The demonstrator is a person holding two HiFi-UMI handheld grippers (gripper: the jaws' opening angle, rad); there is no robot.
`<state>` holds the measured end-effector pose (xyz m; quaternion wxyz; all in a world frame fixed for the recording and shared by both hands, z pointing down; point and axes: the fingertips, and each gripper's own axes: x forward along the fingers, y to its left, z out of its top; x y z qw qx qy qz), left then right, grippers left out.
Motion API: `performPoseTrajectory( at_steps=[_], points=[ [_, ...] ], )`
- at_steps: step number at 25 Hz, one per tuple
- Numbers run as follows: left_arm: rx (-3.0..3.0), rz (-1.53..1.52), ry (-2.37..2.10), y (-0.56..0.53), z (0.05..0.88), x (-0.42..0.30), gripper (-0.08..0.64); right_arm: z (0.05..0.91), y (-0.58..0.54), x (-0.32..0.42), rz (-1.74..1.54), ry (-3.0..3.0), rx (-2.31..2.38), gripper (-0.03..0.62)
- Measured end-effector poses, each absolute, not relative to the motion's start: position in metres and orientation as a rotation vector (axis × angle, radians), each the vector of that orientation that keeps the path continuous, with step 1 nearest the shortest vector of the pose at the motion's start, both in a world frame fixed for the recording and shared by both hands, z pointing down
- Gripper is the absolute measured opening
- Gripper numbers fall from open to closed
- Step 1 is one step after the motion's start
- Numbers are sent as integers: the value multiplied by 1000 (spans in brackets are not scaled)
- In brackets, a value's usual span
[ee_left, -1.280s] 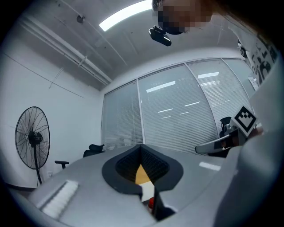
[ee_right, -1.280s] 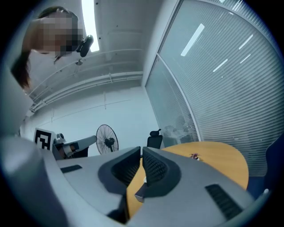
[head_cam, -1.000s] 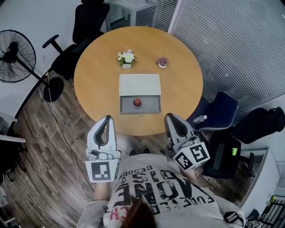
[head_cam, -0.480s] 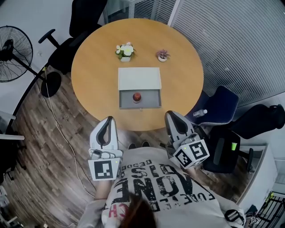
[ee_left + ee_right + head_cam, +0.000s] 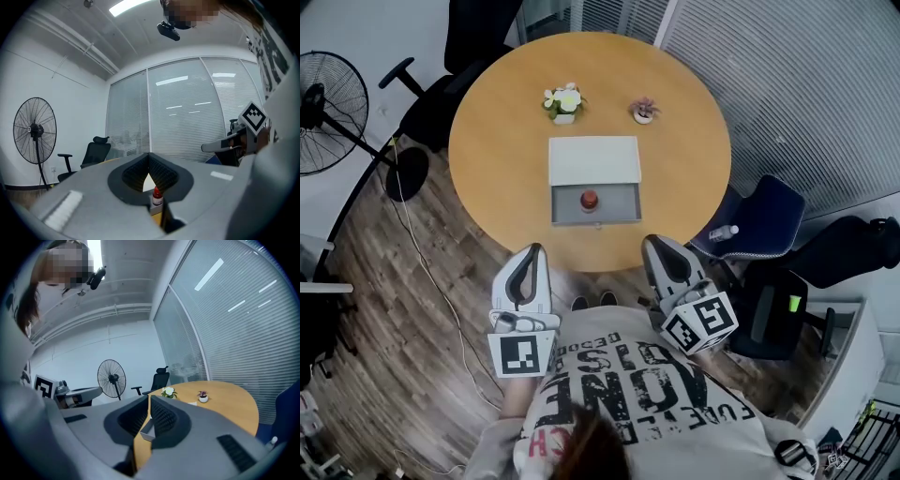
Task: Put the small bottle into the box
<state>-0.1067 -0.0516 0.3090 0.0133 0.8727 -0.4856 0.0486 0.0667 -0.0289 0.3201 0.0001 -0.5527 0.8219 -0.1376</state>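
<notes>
Left gripper (image 5: 532, 251): held close to the person's body, just short of the near rim of the surface. Its jaws are pressed together with nothing pinched, and it points roughly level toward the box.
Right gripper (image 5: 656, 244): beside the left one and also off the surface. Its jaws meet at the tips and carry nothing.
Surface (image 5: 497, 178): a round wooden top. Neither gripper is over it or touching it.
Tray (image 5: 628, 208): a grey open compartment pulled out of the box on the near side, facing the person. It is well apart from both grippers.
Small bottle (image 5: 590, 199): red-capped and upright inside the tray, near its middle, with no gripper on it. Through the left gripper view it shows beyond the closed jaws, not between them.
Box (image 5: 593, 159): a white flat top just behind the tray, near the middle of the surface.
Far side: a pot of white flowers (image 5: 563, 101) and a small pink plant (image 5: 644, 112), both apart from the box.
Done, as I judge it: the bottle already sits in the box's open compartment and both grippers are empty, so the placing looks complete.
Left, as I judge it: little or nothing. The tray is not pushed in, though the task does not ask for that.
</notes>
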Motion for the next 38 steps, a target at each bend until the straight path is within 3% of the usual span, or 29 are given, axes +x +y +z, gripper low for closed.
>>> performPoseTrajectory(
  at_steps=[38],
  points=[
    [2788,95,-1452,-60,301,-91,11,325,-28,71,-454,2576,-1753,21]
  ],
)
